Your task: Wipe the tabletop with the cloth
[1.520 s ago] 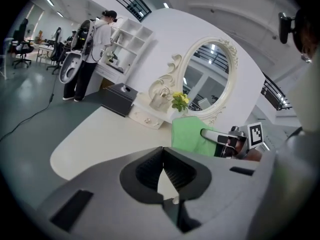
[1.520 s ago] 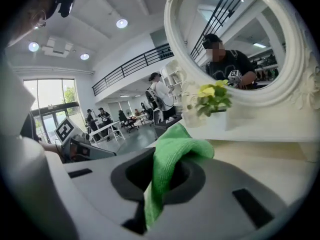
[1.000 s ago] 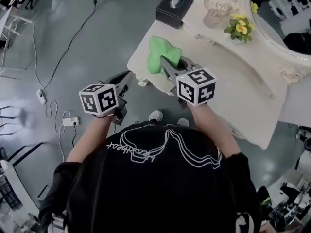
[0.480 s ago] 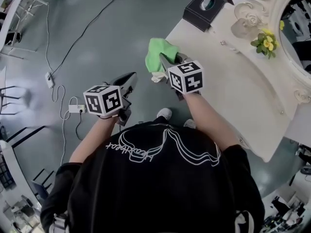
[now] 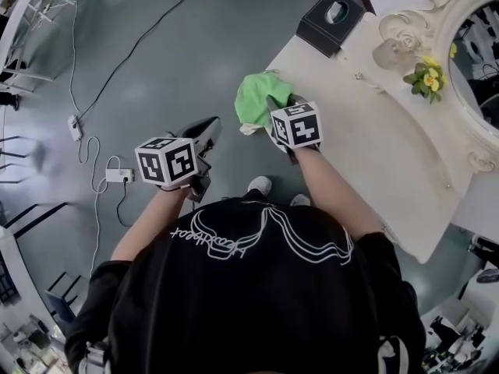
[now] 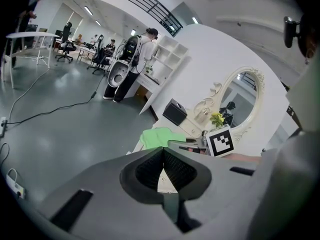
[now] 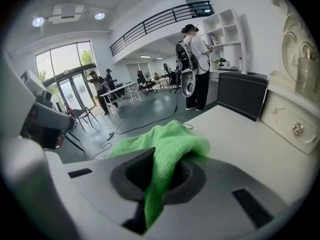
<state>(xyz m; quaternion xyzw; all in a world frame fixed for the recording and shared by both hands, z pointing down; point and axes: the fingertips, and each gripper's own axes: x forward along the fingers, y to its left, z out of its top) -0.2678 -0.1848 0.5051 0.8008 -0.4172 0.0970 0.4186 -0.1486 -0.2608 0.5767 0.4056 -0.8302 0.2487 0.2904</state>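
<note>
A bright green cloth (image 5: 255, 99) lies bunched at the near left corner of the cream tabletop (image 5: 366, 139), partly over its edge. My right gripper (image 5: 273, 109) is shut on the cloth (image 7: 167, 151), whose fold runs down between the jaws in the right gripper view. My left gripper (image 5: 209, 129) hangs over the floor to the left of the table, shut with nothing in it. In the left gripper view its jaws (image 6: 161, 170) meet, with the cloth (image 6: 160, 136) and the right gripper's marker cube (image 6: 220, 141) beyond them.
A black tissue box (image 5: 330, 19) sits at the table's far corner. Yellow flowers (image 5: 427, 78), a clear glass (image 5: 387, 52) and an ornate mirror frame (image 5: 460, 92) line the back. Cables (image 5: 117, 61) and a power strip (image 5: 118, 174) lie on the grey floor. People (image 7: 192, 64) stand in the distance.
The right gripper has dragged the cloth along the tabletop toward its near left corner. The head view has shifted, and the left gripper has kept its place over the floor.
</note>
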